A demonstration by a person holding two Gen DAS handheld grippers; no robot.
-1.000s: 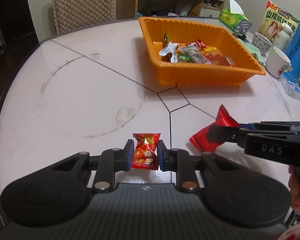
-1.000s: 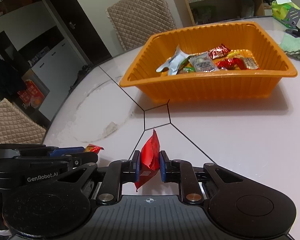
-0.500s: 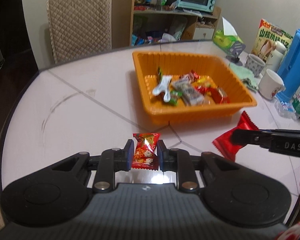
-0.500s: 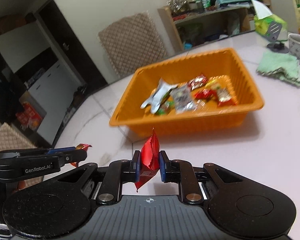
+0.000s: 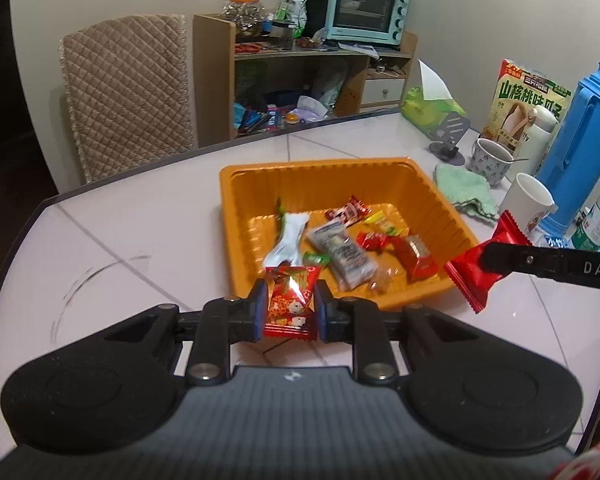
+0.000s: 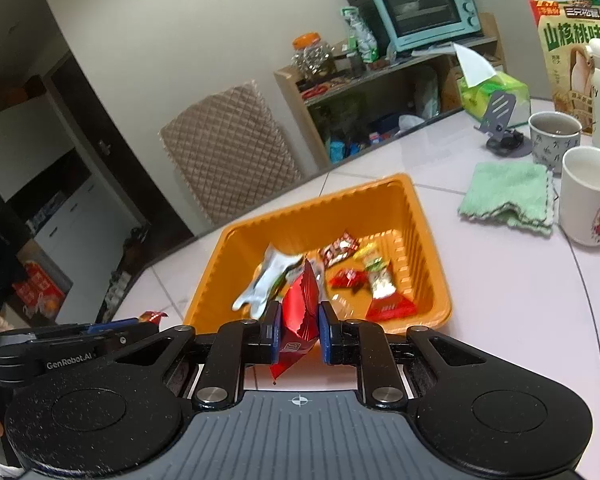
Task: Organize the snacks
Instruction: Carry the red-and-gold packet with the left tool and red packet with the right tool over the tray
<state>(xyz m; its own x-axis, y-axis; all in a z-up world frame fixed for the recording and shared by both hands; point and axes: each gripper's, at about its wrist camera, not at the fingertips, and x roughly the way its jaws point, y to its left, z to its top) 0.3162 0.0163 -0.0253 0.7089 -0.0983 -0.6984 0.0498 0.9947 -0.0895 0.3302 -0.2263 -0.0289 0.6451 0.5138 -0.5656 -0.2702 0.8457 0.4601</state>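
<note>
Two tools (one packet each).

Motion blur smears the loose wrapped snacks inside the orange plastic tray, and the blue plastic jug runs off the picture's right edge.

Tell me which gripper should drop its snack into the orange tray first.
Probably left. The left gripper holds its candy at the tray's near rim; the right gripper holds its red packet beside the tray's corner.
</note>
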